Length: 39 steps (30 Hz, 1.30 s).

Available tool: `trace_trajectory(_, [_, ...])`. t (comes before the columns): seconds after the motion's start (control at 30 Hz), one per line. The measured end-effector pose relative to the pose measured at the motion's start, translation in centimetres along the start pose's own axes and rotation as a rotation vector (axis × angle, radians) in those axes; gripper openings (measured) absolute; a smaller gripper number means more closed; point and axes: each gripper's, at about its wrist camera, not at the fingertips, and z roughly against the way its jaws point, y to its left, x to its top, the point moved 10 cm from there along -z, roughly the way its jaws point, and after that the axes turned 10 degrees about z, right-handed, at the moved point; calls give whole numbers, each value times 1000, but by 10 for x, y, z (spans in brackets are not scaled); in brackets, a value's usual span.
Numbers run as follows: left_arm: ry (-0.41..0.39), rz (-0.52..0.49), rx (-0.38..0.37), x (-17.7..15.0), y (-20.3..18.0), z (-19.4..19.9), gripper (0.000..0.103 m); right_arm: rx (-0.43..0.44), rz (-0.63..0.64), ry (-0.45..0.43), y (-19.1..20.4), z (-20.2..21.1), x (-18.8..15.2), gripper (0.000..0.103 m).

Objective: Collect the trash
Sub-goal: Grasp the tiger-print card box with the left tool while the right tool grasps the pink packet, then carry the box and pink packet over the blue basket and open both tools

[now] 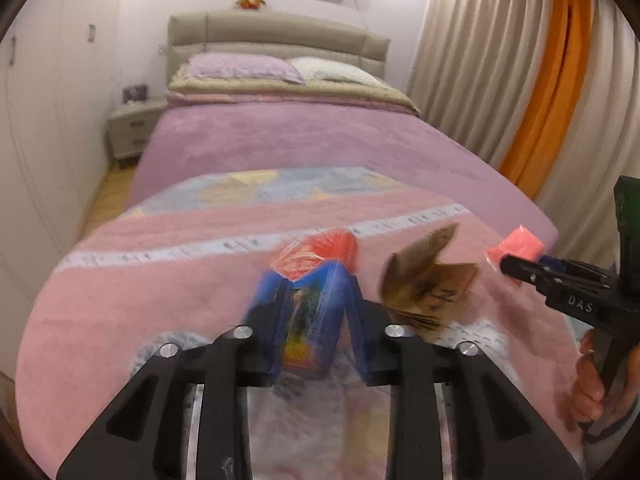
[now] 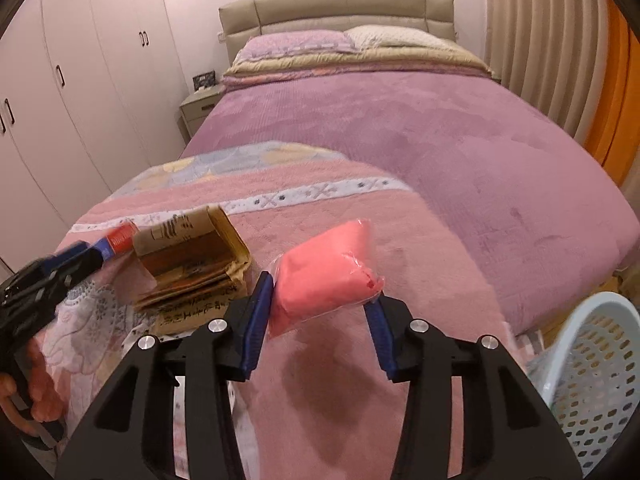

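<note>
My left gripper (image 1: pixel 314 284) is shut on a blue and red snack packet (image 1: pixel 310 312), held over the pink blanket (image 1: pixel 160 280); it also shows in the right wrist view (image 2: pixel 116 240). My right gripper (image 2: pixel 320 292) is shut on a pink wrapped packet (image 2: pixel 326 276), lifted above the blanket; it also shows in the left wrist view (image 1: pixel 520 246). A crumpled brown paper bag (image 2: pixel 192 264) lies on the blanket between the two grippers, seen blurred in the left wrist view (image 1: pixel 428 284).
A pale blue perforated basket (image 2: pixel 592 380) stands on the floor at the bed's right corner. The purple bedspread (image 2: pixel 400 132) stretches to the pillows and headboard. White wardrobes (image 2: pixel 60 100) line the left; curtains (image 1: pixel 500 60) hang at the right.
</note>
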Motion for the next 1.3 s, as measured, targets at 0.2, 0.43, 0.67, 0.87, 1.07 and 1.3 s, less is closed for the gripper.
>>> trace_trajectory(0.2, [11,25,27,-13,1,8,29,5,-7,-44,-9,34,-2,42])
trace_trajectory(0.43, [103,-54,91,-10,2,-19,81,19,-27,-44,-17,51,-12,42])
trace_trajectory(0.67, [172,-89,205,-24,5,-42,64,29,-42,-53,-26,67,-21,42])
trace_trajectory(0.87, [56,-45,166,-13,-16,0,63,24,-66,-82,-41,89,-28,42])
trace_trajectory(1.07, [-44,-97,49,-1,-81,47,63,8,-121,-143,-66,123,-32,42])
trace_trajectory(1.3, [-41,-200,-136,-24,-194,50,63,-58,-169,-187,-103,157,-44,42])
